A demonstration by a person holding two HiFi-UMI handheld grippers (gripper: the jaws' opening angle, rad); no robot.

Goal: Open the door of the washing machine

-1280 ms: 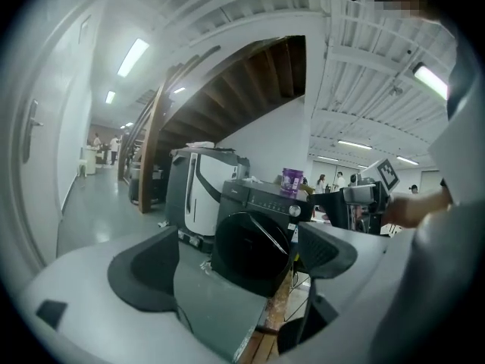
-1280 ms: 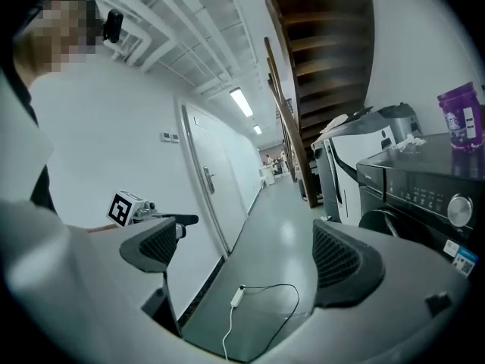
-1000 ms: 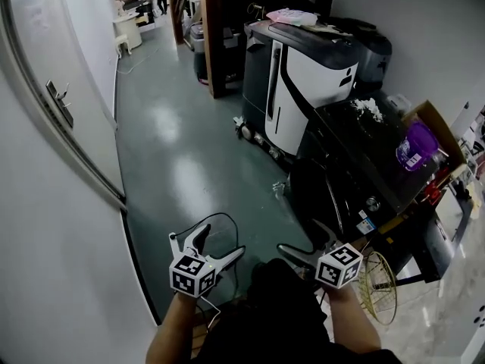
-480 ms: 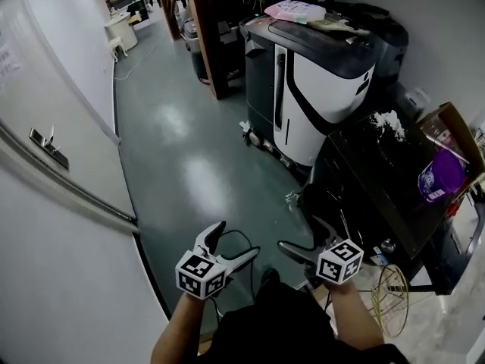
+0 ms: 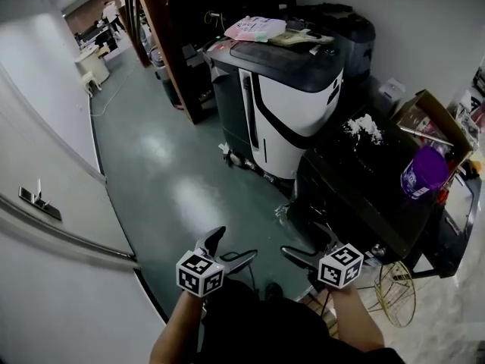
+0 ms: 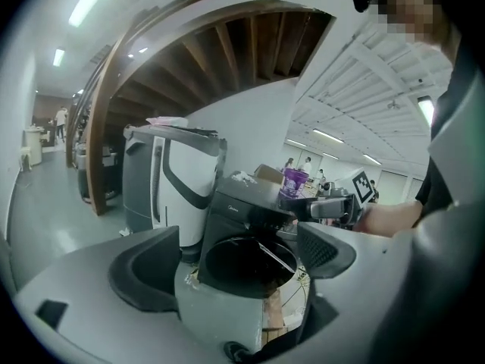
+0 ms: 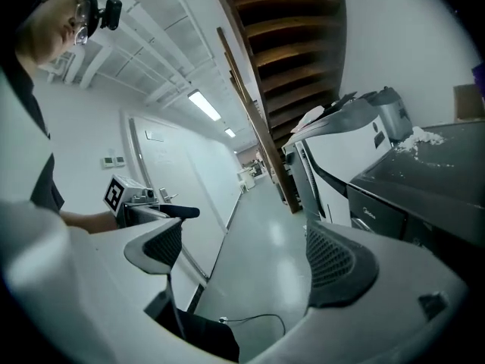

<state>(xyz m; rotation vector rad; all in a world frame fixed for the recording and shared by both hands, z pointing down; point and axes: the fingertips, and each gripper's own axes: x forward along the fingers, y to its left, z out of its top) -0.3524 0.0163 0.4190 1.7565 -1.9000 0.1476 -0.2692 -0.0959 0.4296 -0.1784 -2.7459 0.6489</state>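
Edging nearer the washing machine (image 5: 356, 184), the left tool (image 5: 233, 246) stayed wide and empty; the right tool (image 5: 303, 241), also empty, had just narrowed slightly.

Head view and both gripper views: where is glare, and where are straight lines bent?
Head view: pale glare patches on the glossy grey-green floor. Left gripper view: the brown wooden beam bows into an arc. Right gripper view: the long ceiling lamp is blown out white.

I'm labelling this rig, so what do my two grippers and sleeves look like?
The left gripper and right gripper match: grey bodies, dark curved jaws with mesh-textured pads, each carrying a white cube with black square markers. The person wears a dark top; forearms uncovered.
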